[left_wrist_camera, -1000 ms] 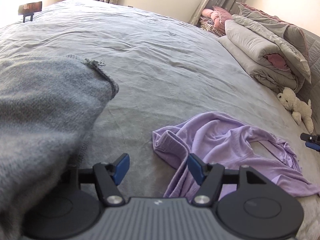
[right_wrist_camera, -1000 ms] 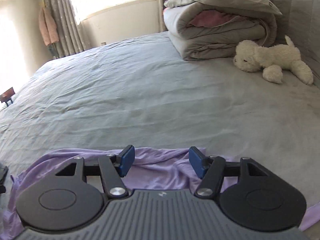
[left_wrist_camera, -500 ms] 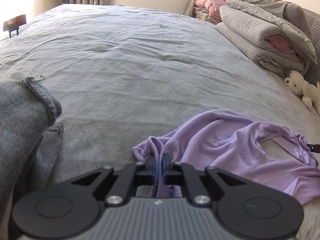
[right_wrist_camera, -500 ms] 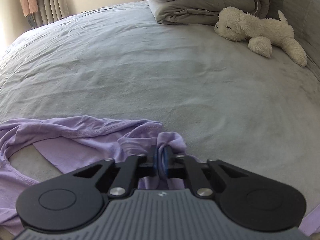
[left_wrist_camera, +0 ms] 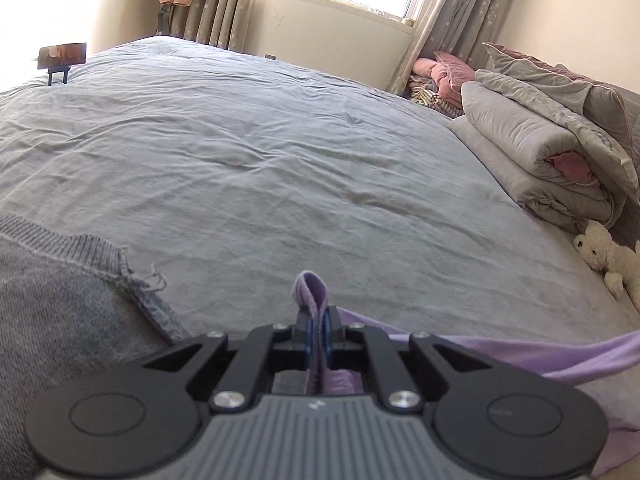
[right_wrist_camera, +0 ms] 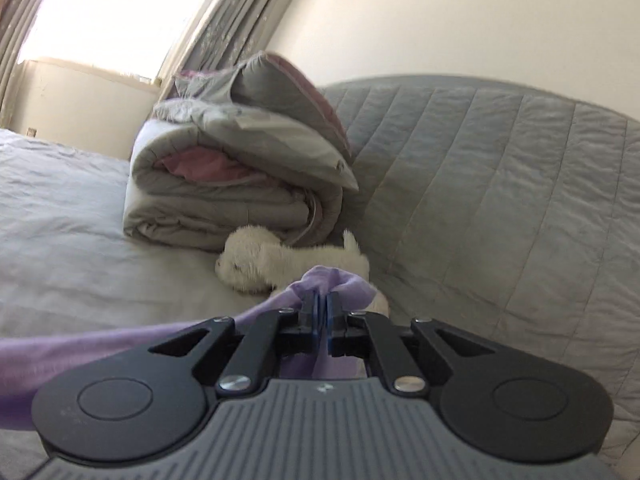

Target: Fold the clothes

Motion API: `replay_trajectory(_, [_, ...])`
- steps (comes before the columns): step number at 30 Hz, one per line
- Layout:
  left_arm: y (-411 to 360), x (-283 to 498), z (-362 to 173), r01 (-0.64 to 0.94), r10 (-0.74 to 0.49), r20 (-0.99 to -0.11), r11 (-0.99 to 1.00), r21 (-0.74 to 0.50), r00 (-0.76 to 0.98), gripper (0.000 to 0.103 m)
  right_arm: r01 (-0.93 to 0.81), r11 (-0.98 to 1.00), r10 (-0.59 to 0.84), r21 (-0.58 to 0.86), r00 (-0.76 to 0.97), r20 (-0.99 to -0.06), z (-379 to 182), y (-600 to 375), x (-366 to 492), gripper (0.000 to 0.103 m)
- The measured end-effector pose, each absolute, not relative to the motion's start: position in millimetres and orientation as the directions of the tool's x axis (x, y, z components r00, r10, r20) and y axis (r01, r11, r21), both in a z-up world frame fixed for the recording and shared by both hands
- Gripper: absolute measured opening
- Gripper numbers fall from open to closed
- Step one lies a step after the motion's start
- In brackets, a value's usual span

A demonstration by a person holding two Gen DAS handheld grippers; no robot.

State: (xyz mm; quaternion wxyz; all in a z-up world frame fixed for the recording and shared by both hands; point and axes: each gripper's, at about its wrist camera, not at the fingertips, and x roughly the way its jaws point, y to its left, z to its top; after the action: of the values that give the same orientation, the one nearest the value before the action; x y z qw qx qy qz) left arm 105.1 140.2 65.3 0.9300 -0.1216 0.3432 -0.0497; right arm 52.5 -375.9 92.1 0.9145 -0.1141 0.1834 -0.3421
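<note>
A lilac shirt (left_wrist_camera: 520,350) is stretched between both grippers above the grey bed sheet (left_wrist_camera: 280,160). My left gripper (left_wrist_camera: 318,332) is shut on a folded edge of it; a small loop of cloth sticks up past the blue pads. In the right wrist view my right gripper (right_wrist_camera: 323,320) is shut on another bunch of the lilac shirt (right_wrist_camera: 80,344), which trails off to the left in a taut band. Most of the shirt hangs hidden below the gripper bodies.
A grey knit garment (left_wrist_camera: 60,300) lies at the left of the bed. Folded quilts (right_wrist_camera: 232,184) and a white plush toy (right_wrist_camera: 280,260) sit by the padded headboard (right_wrist_camera: 500,200). A small stand (left_wrist_camera: 62,58) is at the far left edge; curtains and a window lie beyond.
Both grippers went from open to shut on the lilac shirt, then lifted it off the sheet. The right view swung from the bed toward the headboard and quilts.
</note>
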Motion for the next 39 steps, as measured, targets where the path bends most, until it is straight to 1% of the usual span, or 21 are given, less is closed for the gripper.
replay_trajectory(2, [140, 109, 62, 0.007, -0.174, -0.632, 0.966, -0.258, 0.755, 0.006, 0.580, 0.773, -0.623, -0.257, 0.620, -0.477, 65, -402, 64, 0.005])
replay_trajectory(4, [140, 111, 60, 0.004, -0.170, -0.637, 0.967, -0.254, 0.751, 0.006, 0.584, 0.799, -0.523, -0.145, 0.554, -0.648, 43, -425, 68, 0.005])
replay_trajectory(5, [140, 113, 59, 0.002, -0.168, -0.640, 0.968, -0.252, 0.750, 0.006, 0.601, 0.793, -0.501, -0.103, 0.547, -0.670, 40, -433, 67, 0.006])
replay_trajectory(6, [140, 114, 58, 0.000, -0.166, -0.643, 0.968, -0.250, 0.748, 0.006, 0.615, 0.784, -0.500, -0.077, 0.553, -0.666, 43, -436, 64, 0.013])
replay_trajectory(8, [141, 115, 57, -0.002, -0.165, -0.647, 0.969, -0.249, 0.744, 0.006, 0.631, 0.774, -0.516, -0.056, 0.577, -0.634, 54, -439, 58, 0.017])
replay_trajectory(9, [141, 115, 57, -0.001, -0.165, -0.648, 0.969, -0.247, 0.744, 0.006, 0.630, 0.775, -0.516, -0.044, 0.592, -0.619, 60, -439, 57, 0.023])
replay_trajectory(10, [140, 115, 56, 0.001, -0.164, -0.648, 0.970, -0.244, 0.743, 0.006, 0.629, 0.777, -0.517, -0.032, 0.607, -0.603, 64, -438, 55, 0.040])
replay_trajectory(12, [140, 115, 56, 0.004, -0.164, -0.648, 0.970, -0.241, 0.743, 0.006, 0.625, 0.780, -0.507, -0.004, 0.629, -0.589, 68, -435, 52, 0.057])
replay_trajectory(17, [140, 115, 57, 0.003, -0.164, -0.649, 0.970, -0.242, 0.743, 0.006, 0.614, 0.789, -0.447, 0.013, 0.589, -0.673, 45, -443, 62, 0.057])
replay_trajectory(18, [140, 115, 57, 0.003, -0.163, -0.649, 0.971, -0.239, 0.743, 0.006, 0.606, 0.795, -0.421, 0.022, 0.578, -0.699, 38, -443, 64, 0.049])
replay_trajectory(19, [139, 115, 57, 0.003, -0.160, -0.649, 0.972, -0.237, 0.744, 0.006, 0.599, 0.800, -0.396, 0.030, 0.566, -0.723, 31, -444, 66, 0.008])
replay_trajectory(20, [139, 115, 56, 0.003, -0.158, -0.648, 0.972, -0.234, 0.745, 0.006, 0.601, 0.799, -0.404, 0.020, 0.561, -0.722, 31, -443, 66, 0.005])
replay_trajectory(22, [141, 115, 59, -0.001, -0.160, -0.633, 0.969, -0.246, 0.757, 0.006, 0.613, 0.790, -0.470, 0.008, 0.613, -0.636, 47, -437, 57, 0.004])
replay_trajectory(25, [146, 112, 65, 0.003, -0.178, -0.589, 0.958, -0.285, 0.788, 0.006, 0.585, 0.810, -0.537, 0.038, 0.766, -0.353, 98, -421, 28, 0.004])
replay_trajectory(26, [146, 111, 66, 0.006, -0.182, -0.582, 0.957, -0.291, 0.793, 0.006, 0.584, 0.811, -0.551, 0.040, 0.785, -0.284, 110, -417, 20, 0.004])
replay_trajectory(28, [145, 113, 65, 0.006, -0.179, -0.588, 0.959, -0.284, 0.789, 0.006, 0.612, 0.791, -0.594, -0.001, 0.768, -0.241, 117, -414, 14, 0.004])
replay_trajectory(30, [142, 116, 60, 0.004, -0.169, -0.606, 0.965, -0.264, 0.777, 0.006, 0.639, 0.764, -0.632, -0.088, 0.714, -0.302, 103, -421, 20, 0.004])
replay_trajectory(33, [139, 119, 55, 0.007, -0.163, -0.619, 0.969, -0.247, 0.768, 0.007, 0.639, 0.740, -0.624, -0.208, 0.538, -0.566, 55, -448, 41, 0.014])
replay_trajectory(35, [137, 120, 53, 0.009, -0.161, -0.623, 0.971, -0.241, 0.765, 0.007, 0.625, 0.744, -0.574, -0.237, 0.415, -0.706, 21, -465, 48, 0.014])
replay_trajectory(37, [137, 121, 53, 0.009, -0.162, -0.623, 0.970, -0.242, 0.765, 0.007, 0.656, 0.726, -0.576, -0.204, 0.420, -0.701, 23, -474, 43, 0.018])
replay_trajectory(39, [138, 121, 54, 0.008, -0.163, -0.621, 0.970, -0.245, 0.766, 0.007, 0.692, 0.707, -0.585, -0.149, 0.453, -0.672, 37, -477, 36, 0.019])
